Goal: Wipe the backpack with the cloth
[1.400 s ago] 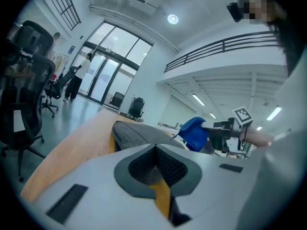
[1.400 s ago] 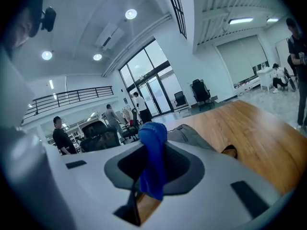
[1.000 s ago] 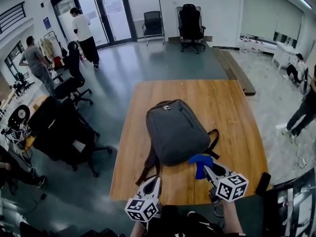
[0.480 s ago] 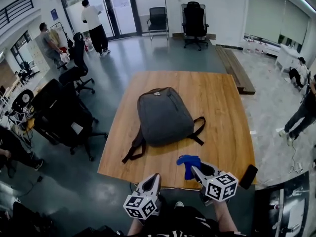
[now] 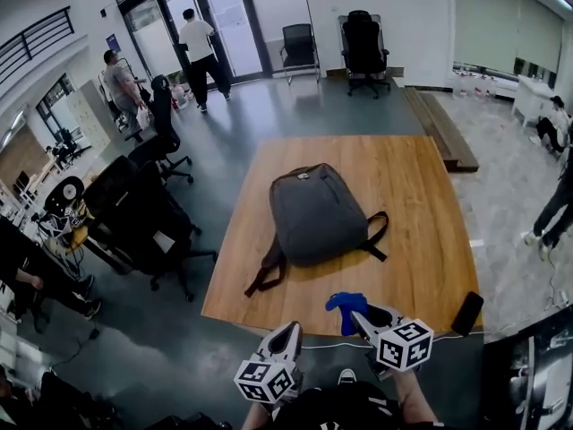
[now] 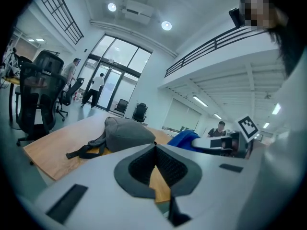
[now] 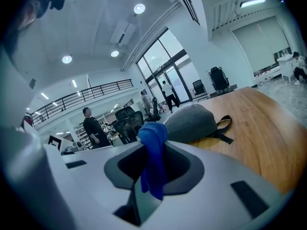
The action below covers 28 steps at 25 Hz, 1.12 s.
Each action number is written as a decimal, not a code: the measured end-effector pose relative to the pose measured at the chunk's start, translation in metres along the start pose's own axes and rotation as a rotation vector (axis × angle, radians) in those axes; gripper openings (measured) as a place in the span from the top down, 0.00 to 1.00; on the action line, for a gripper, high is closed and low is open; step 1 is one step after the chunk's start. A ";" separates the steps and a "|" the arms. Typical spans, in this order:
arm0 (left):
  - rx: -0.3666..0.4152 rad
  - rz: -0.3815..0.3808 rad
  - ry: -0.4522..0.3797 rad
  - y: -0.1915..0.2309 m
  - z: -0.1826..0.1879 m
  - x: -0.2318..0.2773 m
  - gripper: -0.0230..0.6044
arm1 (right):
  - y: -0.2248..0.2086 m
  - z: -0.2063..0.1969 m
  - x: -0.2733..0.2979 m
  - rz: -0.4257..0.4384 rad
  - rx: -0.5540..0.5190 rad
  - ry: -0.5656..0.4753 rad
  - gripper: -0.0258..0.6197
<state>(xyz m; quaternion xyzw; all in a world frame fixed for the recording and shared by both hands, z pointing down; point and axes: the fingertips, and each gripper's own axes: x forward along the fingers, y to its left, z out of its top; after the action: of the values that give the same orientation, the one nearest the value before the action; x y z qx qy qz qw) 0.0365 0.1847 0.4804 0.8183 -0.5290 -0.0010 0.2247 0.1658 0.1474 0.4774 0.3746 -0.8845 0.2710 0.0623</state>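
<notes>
A grey backpack lies flat on the wooden table, straps trailing toward its near edge; it also shows as the backpack and the backpack in the gripper views. My right gripper hangs over the table's near edge, shut on a blue cloth, which droops from the jaws as the cloth. My left gripper is held off the table, short of its edge, its jaws shut on nothing.
A black phone-like object lies at the table's near right corner. Black office chairs stand left of the table, more chairs at the back. Several people stand near the glass doors and at the right.
The head view has pulled back from the table. Both grippers have drawn away from the backpack to the table's near edge, the cloth still in the right one.
</notes>
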 end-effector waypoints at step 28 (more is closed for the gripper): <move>-0.042 -0.001 -0.021 -0.012 -0.021 -0.091 0.97 | 0.103 -0.060 -0.028 0.055 -0.069 0.107 0.83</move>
<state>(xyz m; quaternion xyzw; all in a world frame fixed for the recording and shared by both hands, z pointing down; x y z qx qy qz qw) 0.0119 0.2758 0.4737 0.8137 -0.5307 -0.0210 0.2362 0.1078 0.2555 0.4746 0.3330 -0.8986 0.2617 0.1147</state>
